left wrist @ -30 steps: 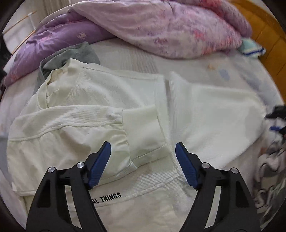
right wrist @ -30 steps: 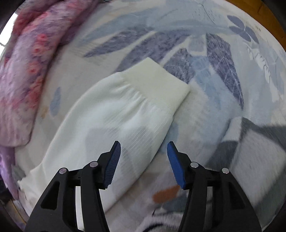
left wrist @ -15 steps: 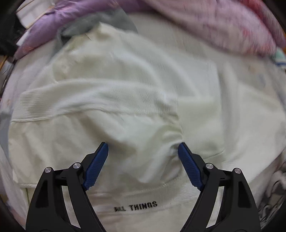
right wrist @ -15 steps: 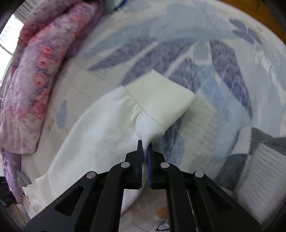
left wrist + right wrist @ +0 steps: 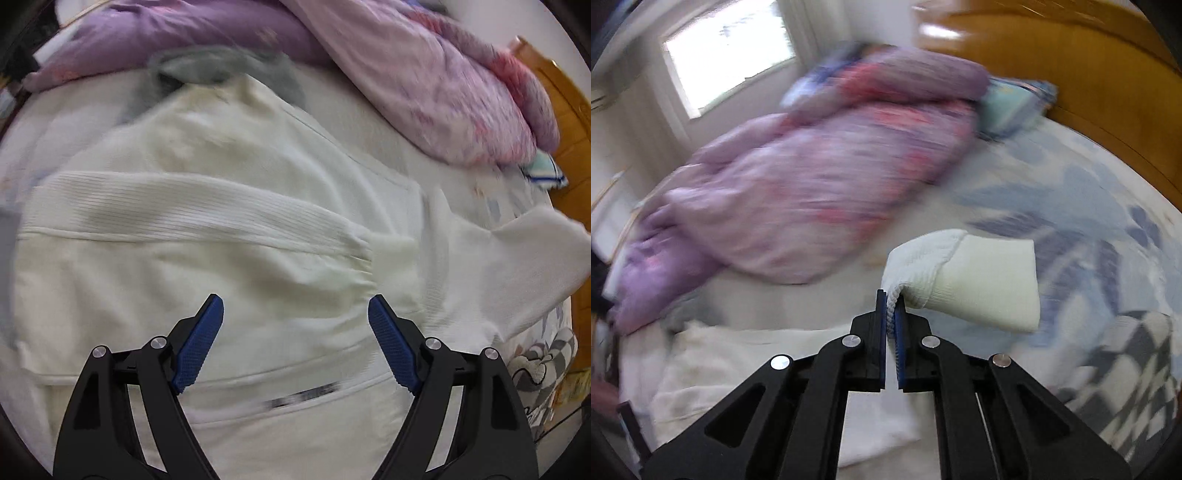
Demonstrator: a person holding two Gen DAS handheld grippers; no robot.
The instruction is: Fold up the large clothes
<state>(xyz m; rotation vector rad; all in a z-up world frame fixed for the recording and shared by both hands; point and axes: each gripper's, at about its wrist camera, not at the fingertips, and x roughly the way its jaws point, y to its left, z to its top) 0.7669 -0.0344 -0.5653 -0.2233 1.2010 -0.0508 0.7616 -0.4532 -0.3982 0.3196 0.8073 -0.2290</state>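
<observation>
Cream sweater [image 5: 207, 206] spread on the bed [image 5: 1071, 206], one sleeve [image 5: 960, 280] raised.

The sleeve is pinched near its cuff by the right gripper [image 5: 891, 314]; the left gripper [image 5: 295, 341] is held wide apart above the sweater's middle, beside the purple quilt [image 5: 812, 192].

The left gripper [image 5: 295, 341] has its jaws spread wide, both blue pads [image 5: 197, 341] bare and touching nothing, and it hangs tilted down over the sweater [image 5: 221, 266] on the bed. The right gripper [image 5: 891, 325] has its jaws pressed nearly together on a fold of the sleeve [image 5: 960, 280] just behind the cuff, holding it lifted off the bed. Its black arms angle up and forward from the bottom of its view.
</observation>
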